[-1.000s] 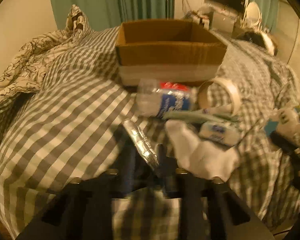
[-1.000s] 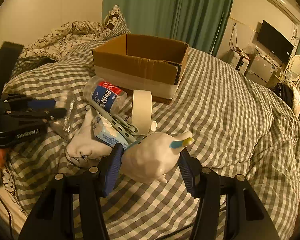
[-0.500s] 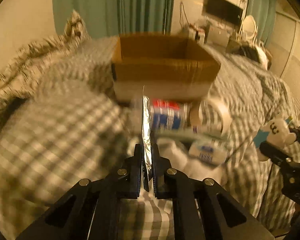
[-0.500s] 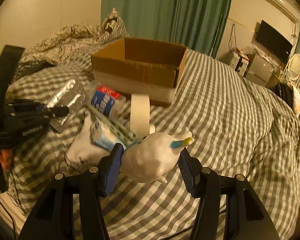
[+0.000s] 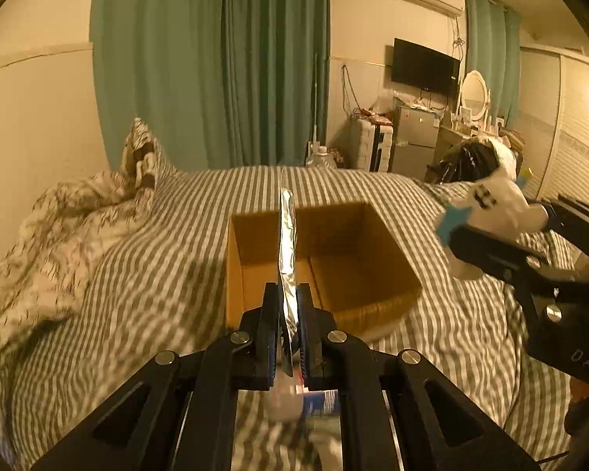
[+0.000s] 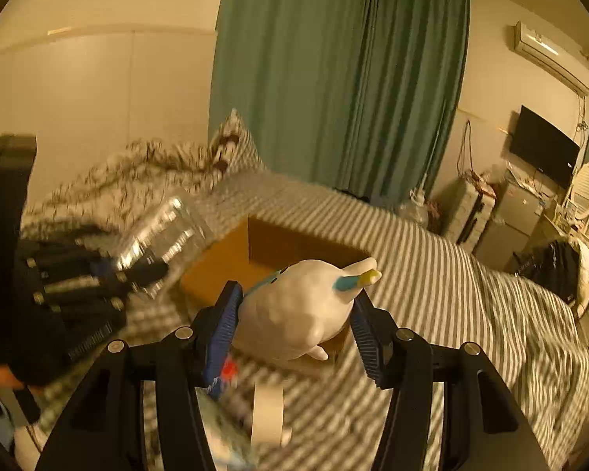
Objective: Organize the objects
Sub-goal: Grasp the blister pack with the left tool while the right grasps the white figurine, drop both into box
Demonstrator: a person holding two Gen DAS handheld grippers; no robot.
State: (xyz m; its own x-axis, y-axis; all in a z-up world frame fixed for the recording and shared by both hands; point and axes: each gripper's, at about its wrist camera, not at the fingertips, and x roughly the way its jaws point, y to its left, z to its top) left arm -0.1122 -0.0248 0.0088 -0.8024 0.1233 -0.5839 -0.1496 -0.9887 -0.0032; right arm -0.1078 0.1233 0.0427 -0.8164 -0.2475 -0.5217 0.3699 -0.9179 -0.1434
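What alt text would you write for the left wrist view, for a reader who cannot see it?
The left tool is shut on a thin silver foil packet, held edge-on above an open cardboard box on a checked bed cover. At right, the right tool holds a white plush toy.

Gingham-covered bed, open cardboard box on it, rumpled patterned duvet, tape roll

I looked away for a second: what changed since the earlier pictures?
The left gripper picked the silver blister pack off the bed and carried it up to the box. The right gripper lifted the white toy toward the box too. The tape roll stayed put.
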